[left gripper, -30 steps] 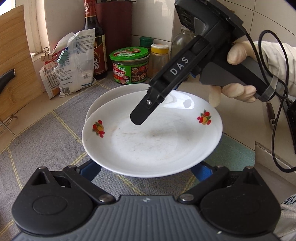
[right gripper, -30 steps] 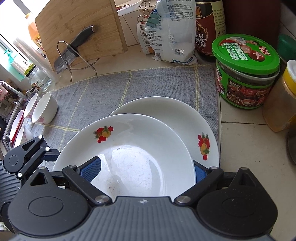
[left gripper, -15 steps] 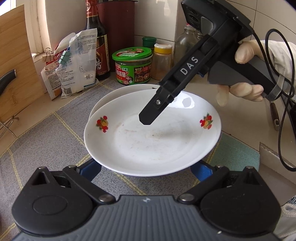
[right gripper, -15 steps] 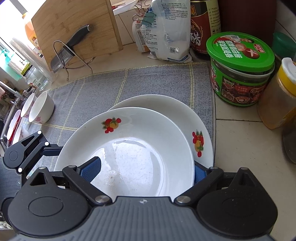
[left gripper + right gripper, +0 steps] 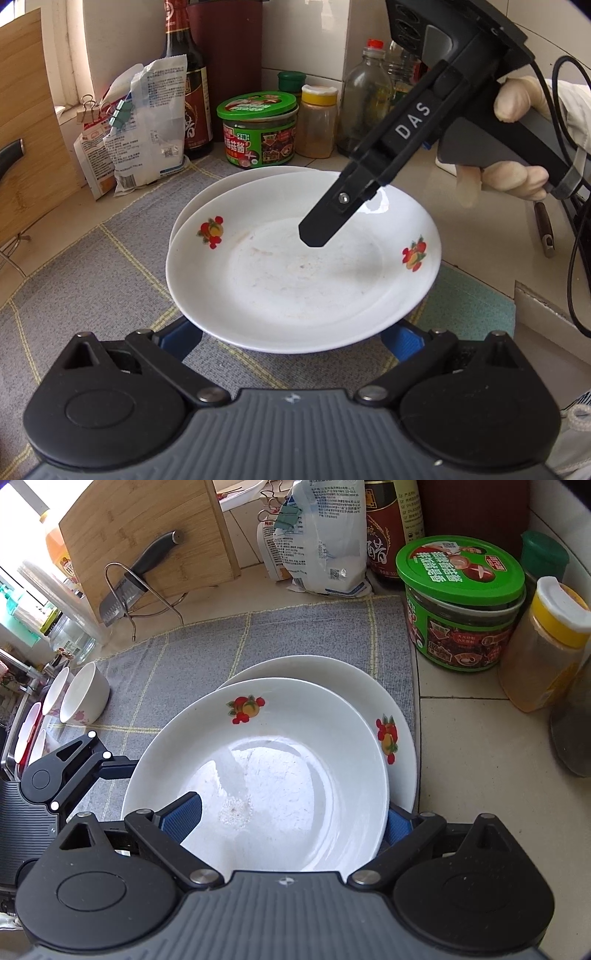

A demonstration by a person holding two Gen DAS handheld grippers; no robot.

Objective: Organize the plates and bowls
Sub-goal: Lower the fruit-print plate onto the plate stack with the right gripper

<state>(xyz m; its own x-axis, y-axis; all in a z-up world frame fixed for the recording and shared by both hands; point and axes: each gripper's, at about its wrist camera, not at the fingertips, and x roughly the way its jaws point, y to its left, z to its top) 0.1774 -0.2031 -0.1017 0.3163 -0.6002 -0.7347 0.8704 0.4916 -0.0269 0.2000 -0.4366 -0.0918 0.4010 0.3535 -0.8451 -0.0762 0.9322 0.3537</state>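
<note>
A white plate with fruit prints (image 5: 295,280) (image 5: 295,746) hangs above the grey mat (image 5: 207,642), overlapping a second, matching plate (image 5: 221,189) (image 5: 351,686) that lies on the mat. My left gripper (image 5: 293,336) is open, with both blue pads spread wide under the upper plate's near rim. My right gripper (image 5: 288,821) is open too and straddles the plate's rim. Its upper finger (image 5: 332,214) hovers over the plate's inside, and the lower one is hidden beneath. A white bowl (image 5: 85,694) stands at the mat's left edge.
A green-lidded jar (image 5: 461,602), a yellow-capped spice jar (image 5: 546,646), bottles and clipped bags (image 5: 321,542) line the back wall. A cutting board and a knife in a wire stand (image 5: 140,583) are at back left. More dishes sit far left. A gloved hand (image 5: 517,177) holds the right gripper.
Both grippers and the upper plate have moved toward the back wall, so the upper plate now covers more of the lower plate. The gaps between the fingers look unchanged.
</note>
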